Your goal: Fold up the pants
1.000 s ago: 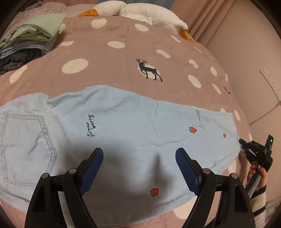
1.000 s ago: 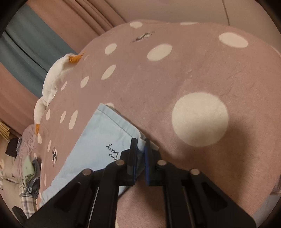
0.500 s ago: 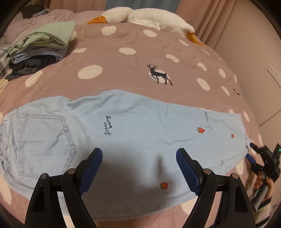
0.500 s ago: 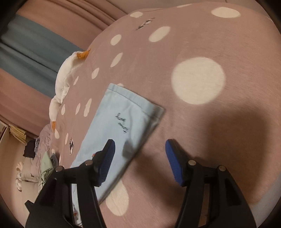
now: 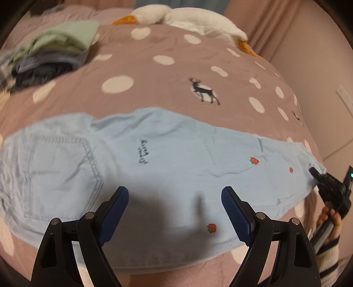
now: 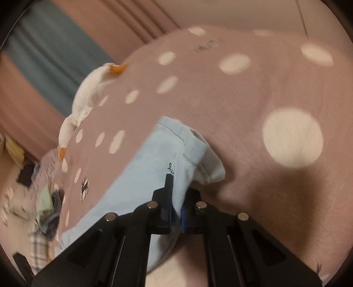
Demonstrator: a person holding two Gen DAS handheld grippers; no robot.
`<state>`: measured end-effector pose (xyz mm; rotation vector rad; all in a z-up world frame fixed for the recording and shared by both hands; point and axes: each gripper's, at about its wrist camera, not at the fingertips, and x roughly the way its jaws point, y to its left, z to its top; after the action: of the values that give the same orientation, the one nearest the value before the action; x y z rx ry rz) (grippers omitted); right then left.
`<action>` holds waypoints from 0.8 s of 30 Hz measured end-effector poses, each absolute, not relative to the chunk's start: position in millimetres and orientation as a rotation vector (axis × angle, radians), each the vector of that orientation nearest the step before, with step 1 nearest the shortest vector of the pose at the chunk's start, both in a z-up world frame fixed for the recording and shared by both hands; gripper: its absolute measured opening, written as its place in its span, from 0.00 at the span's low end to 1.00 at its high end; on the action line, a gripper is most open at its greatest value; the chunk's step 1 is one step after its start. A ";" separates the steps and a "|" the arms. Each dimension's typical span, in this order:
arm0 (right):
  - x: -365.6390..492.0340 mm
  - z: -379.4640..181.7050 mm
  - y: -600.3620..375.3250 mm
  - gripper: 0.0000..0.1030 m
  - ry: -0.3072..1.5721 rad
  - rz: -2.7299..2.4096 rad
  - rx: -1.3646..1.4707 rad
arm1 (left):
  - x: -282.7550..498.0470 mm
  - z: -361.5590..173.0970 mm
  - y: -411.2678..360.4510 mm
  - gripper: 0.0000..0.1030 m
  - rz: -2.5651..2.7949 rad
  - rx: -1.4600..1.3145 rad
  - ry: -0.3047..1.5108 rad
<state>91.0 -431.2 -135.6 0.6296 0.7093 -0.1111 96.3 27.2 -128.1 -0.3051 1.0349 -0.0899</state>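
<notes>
Light blue pants (image 5: 167, 167) with small strawberry prints lie flat across the pink dotted bedspread, waist and back pocket at the left, leg hem at the right. My left gripper (image 5: 174, 209) is open and empty, hovering over the pants' near edge. My right gripper (image 6: 176, 209) is shut on the pants' hem (image 6: 185, 159), which is bunched and lifted off the bed. It also shows at the right edge of the left wrist view (image 5: 324, 181), at the hem.
A pile of folded clothes (image 5: 55, 53) sits at the bed's far left. A white plush goose (image 5: 187, 17) lies along the far edge. A wall (image 5: 320, 72) runs along the right side of the bed.
My right gripper was open half a second ago; it has shut on the pants' hem and raised it. The left gripper has stayed open and shifted slightly over the pants.
</notes>
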 end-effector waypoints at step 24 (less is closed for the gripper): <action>63.7 -128.2 -113.8 0.07 0.634 0.410 -0.333 | 98.3 -139.6 67.7 0.91 -0.275 -0.589 1.058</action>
<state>63.7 -113.8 -128.2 -0.3334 0.6343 0.4101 98.3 67.7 -139.6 -0.5889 1.0580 -0.2747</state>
